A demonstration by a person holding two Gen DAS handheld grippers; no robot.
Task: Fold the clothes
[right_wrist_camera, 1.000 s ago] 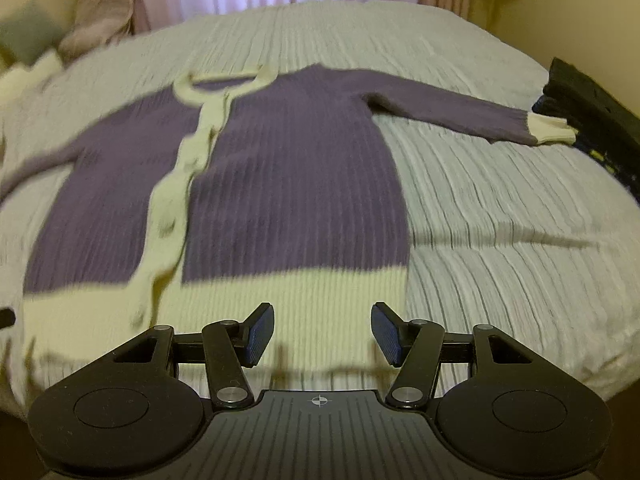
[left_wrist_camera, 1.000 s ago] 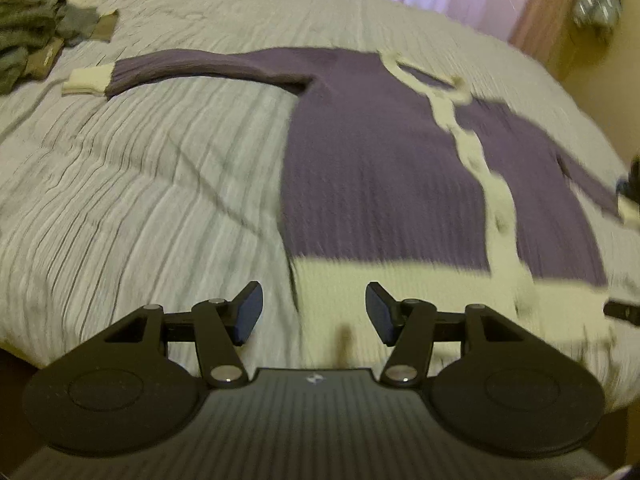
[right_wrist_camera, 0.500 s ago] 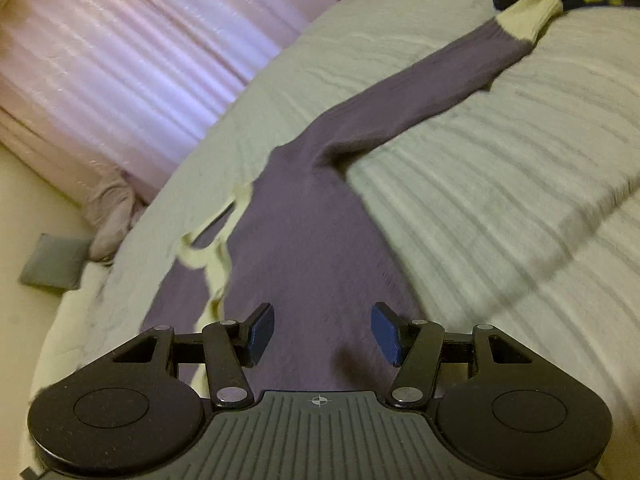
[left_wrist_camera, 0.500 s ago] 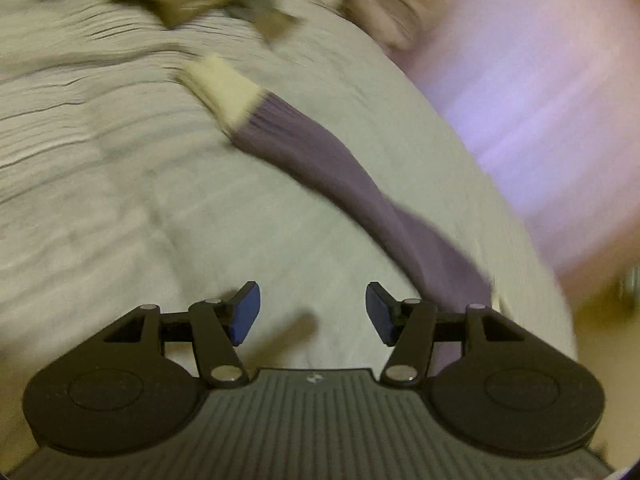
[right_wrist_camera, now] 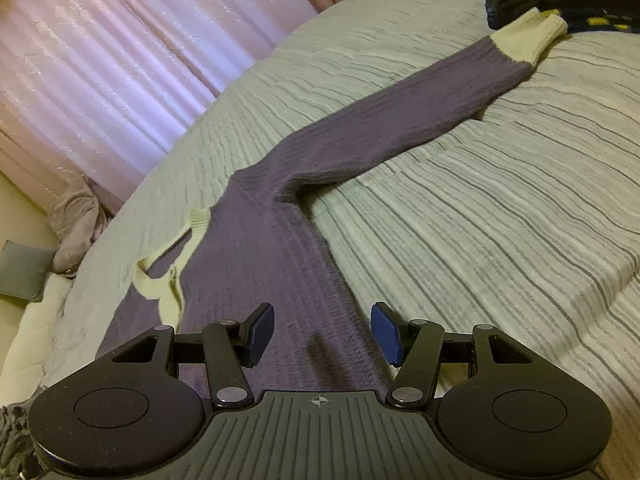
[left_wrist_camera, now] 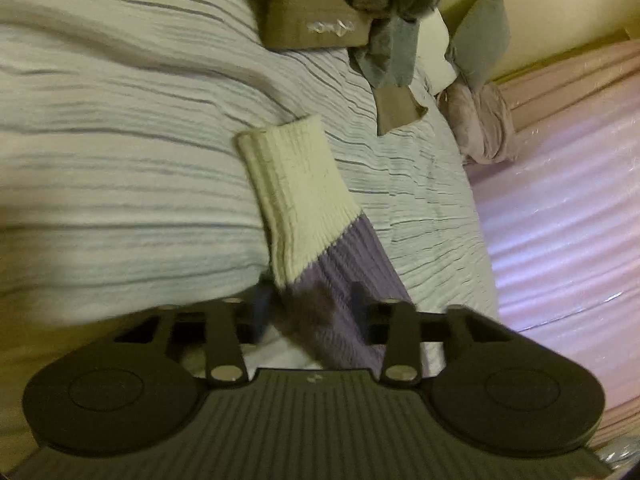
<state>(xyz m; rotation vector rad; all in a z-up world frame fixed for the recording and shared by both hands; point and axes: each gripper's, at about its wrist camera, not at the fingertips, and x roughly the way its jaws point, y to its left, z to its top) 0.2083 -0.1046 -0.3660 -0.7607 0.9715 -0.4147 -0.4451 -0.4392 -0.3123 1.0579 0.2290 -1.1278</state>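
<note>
Two grippers work a purple cardigan (right_wrist_camera: 280, 264) spread on the striped bedspread (right_wrist_camera: 500, 216). The left gripper (left_wrist_camera: 310, 314) has just been closing its jaws around the left sleeve (left_wrist_camera: 336, 276), just below the cream cuff (left_wrist_camera: 296, 200); actual pinch unclear through blur. The right gripper (right_wrist_camera: 322, 332) hovers spread over the cardigan's body.

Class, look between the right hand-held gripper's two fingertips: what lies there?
In the right wrist view, the purple cardigan lies beneath the open right hand-held gripper; its pads do not press on it.
</note>
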